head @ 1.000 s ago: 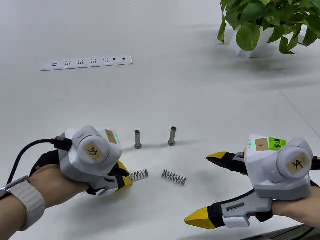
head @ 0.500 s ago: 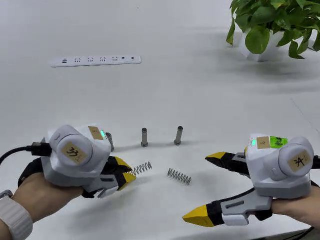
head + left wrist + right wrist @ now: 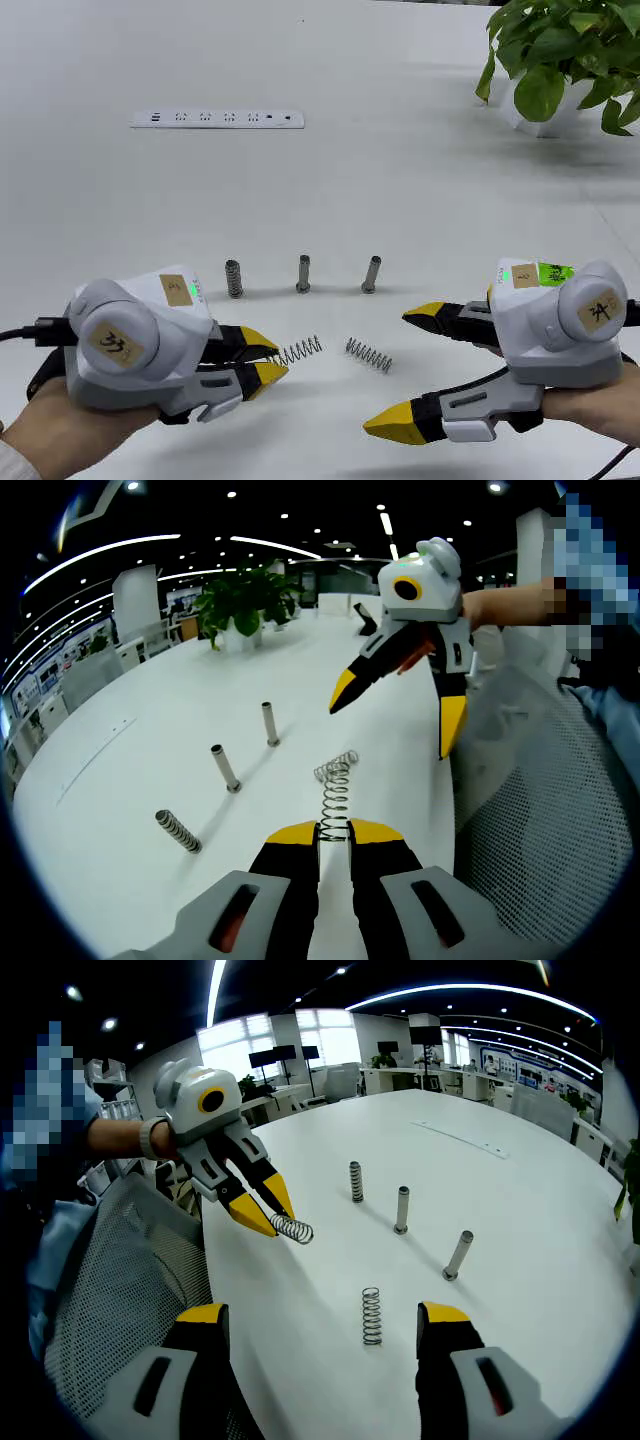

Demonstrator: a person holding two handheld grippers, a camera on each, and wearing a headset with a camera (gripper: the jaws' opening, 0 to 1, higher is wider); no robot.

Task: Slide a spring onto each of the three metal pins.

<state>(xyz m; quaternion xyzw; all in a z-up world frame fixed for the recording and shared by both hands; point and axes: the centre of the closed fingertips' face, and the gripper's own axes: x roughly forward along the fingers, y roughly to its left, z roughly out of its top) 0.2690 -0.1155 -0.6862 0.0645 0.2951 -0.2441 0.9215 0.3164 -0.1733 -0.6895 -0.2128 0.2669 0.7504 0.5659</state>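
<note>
Three metal pins stand in a row: the left pin (image 3: 234, 279) wears a spring, the middle pin (image 3: 303, 273) and right pin (image 3: 371, 274) are bare. My left gripper (image 3: 272, 361) is shut on one end of a loose spring (image 3: 300, 350), which sticks out toward the pins; its own view has the gripper (image 3: 333, 832) pinching that spring (image 3: 335, 800). A second spring (image 3: 368, 354) lies flat on the table. My right gripper (image 3: 404, 368) stands wide open just right of it, and in the right gripper view the gripper (image 3: 322, 1315) frames this spring (image 3: 371, 1315).
A white power strip (image 3: 217, 119) lies far back on the white table (image 3: 420, 180). A potted plant (image 3: 560, 60) stands at the back right. The table's near edge runs close under both hands, with a mesh chair (image 3: 540, 830) beyond it.
The left gripper's body has swung away to the left, uncovering the left pin with its spring; its tips stay on the loose spring. The right gripper has hardly moved.
</note>
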